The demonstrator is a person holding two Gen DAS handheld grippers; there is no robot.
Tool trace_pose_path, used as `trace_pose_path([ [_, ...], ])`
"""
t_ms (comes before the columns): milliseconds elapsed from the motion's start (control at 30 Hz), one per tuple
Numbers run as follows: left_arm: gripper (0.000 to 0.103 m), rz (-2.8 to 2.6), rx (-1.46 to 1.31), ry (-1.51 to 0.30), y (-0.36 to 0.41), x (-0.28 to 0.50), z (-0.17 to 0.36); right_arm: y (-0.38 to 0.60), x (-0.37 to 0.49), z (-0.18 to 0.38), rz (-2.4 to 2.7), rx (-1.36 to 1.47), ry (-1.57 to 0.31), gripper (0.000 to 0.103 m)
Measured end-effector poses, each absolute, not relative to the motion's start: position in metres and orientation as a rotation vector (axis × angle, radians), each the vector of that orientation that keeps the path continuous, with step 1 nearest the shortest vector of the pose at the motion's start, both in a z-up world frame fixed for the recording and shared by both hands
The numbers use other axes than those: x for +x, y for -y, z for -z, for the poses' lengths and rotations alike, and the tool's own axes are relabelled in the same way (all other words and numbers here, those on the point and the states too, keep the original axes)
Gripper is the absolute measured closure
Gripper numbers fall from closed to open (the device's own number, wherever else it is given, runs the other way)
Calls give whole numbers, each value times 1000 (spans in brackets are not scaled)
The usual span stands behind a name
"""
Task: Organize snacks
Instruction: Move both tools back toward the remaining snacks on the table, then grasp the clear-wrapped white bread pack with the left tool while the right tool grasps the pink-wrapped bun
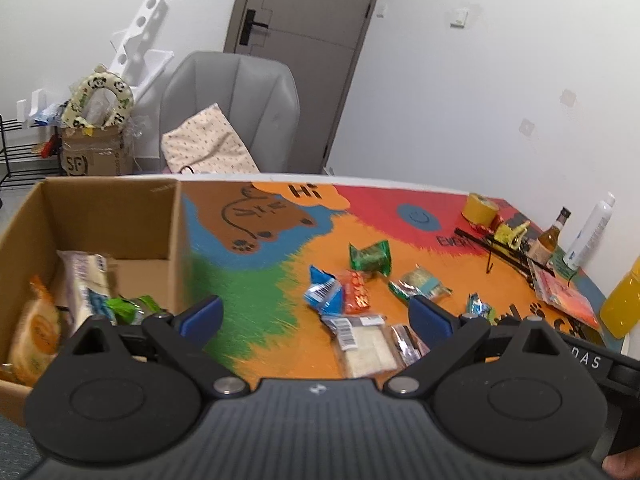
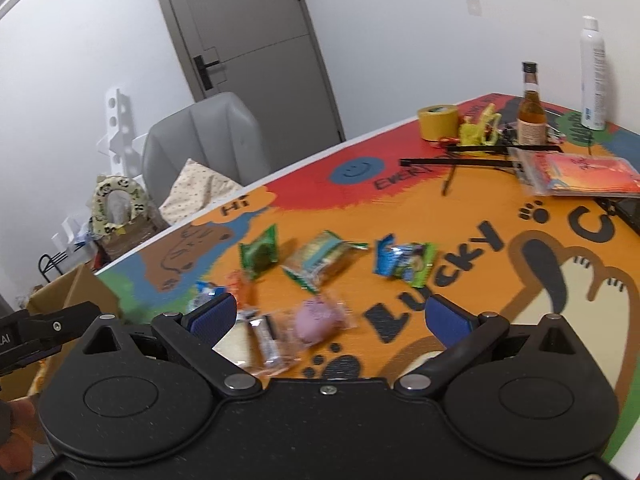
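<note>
A cardboard box [image 1: 176, 216] stands at the table's left edge and holds several snack packs [image 1: 86, 280]. Loose snacks lie on the colourful table mat: a green pack [image 1: 370, 258] [image 2: 260, 254], a blue pack [image 1: 324, 292], an orange pack [image 1: 354, 296], a pale cracker pack [image 1: 366, 344] [image 2: 240, 344], a pink bun pack [image 2: 318, 316], a green-and-tan pack [image 2: 324, 260] and a blue-green pack [image 2: 404, 262]. My left gripper [image 1: 316, 316] is open and empty above the mat beside the box. My right gripper [image 2: 330, 312] is open and empty above the pink bun pack.
At the far right of the table are a yellow tape roll [image 2: 438, 122], a brown glass bottle [image 2: 531, 114], a white spray can [image 2: 594, 76], a black hanger [image 2: 480, 160], a red-orange flat packet [image 2: 576, 174] and an orange juice bottle [image 1: 624, 304]. A grey chair [image 1: 236, 108] stands behind the table.
</note>
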State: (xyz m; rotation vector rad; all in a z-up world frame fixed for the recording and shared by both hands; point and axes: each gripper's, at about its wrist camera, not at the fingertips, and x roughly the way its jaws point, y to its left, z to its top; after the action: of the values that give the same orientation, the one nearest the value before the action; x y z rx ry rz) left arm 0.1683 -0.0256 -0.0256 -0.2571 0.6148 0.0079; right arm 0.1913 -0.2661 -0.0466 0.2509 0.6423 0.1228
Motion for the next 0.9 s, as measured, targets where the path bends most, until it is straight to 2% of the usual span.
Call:
trace_pose_path([
  [600, 11, 31, -227, -724, 66, 210, 63, 288, 217, 80, -136, 285, -712, 0],
  [900, 39, 46, -245, -810, 73, 233, 93, 284, 224, 90, -176, 270, -738, 1],
])
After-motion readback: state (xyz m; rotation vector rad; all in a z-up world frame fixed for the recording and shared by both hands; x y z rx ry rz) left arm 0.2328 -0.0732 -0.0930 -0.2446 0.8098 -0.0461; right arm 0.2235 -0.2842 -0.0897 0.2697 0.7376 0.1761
